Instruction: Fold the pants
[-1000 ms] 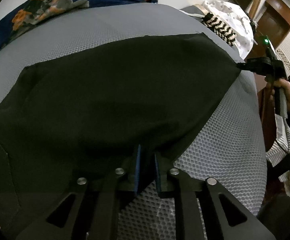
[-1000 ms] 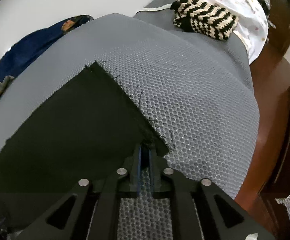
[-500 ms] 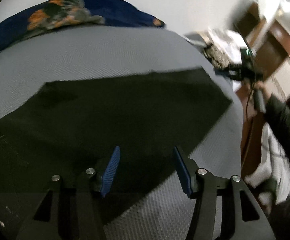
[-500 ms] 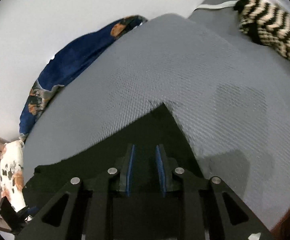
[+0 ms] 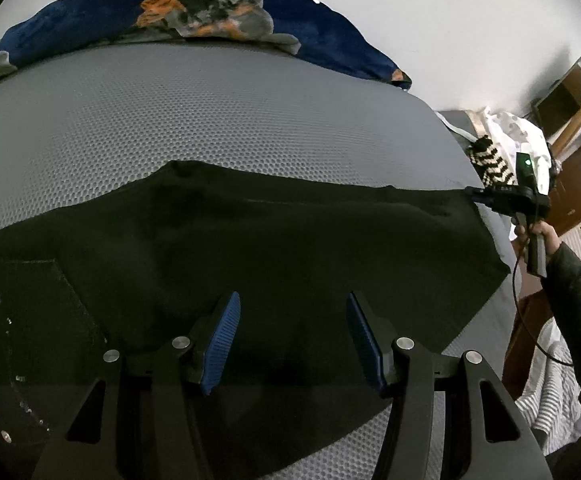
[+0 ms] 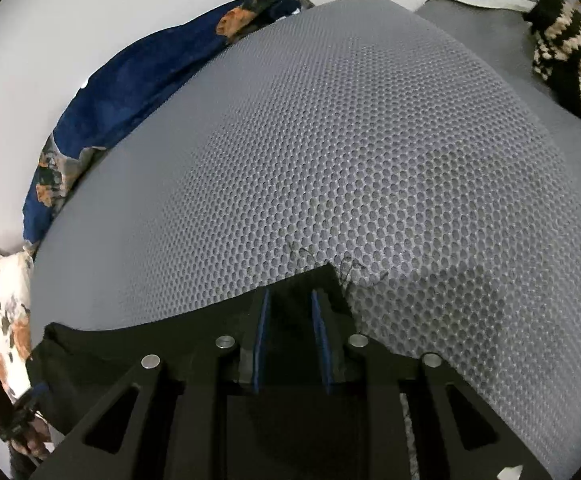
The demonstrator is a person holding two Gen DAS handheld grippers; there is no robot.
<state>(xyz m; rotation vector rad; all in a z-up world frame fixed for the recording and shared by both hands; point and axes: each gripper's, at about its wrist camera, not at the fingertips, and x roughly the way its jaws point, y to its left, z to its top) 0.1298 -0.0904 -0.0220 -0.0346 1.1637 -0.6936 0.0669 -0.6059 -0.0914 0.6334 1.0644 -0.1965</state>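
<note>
The left tool [image 5: 292, 332] had let go: its blue pads, clamped on the hem of the black cloth pants [image 5: 290, 248] a second before, stood apart above the fabric, empty. The right tool [image 6: 288, 334] had also released its frayed corner; its pads, slightly apart, were closing with cloth lying between them, seemingly ungripped. That fold looked laid. The pants lay flat on the grey honeycomb-mesh bed [image 6: 350, 140], below both downward-tilted tools.
</note>
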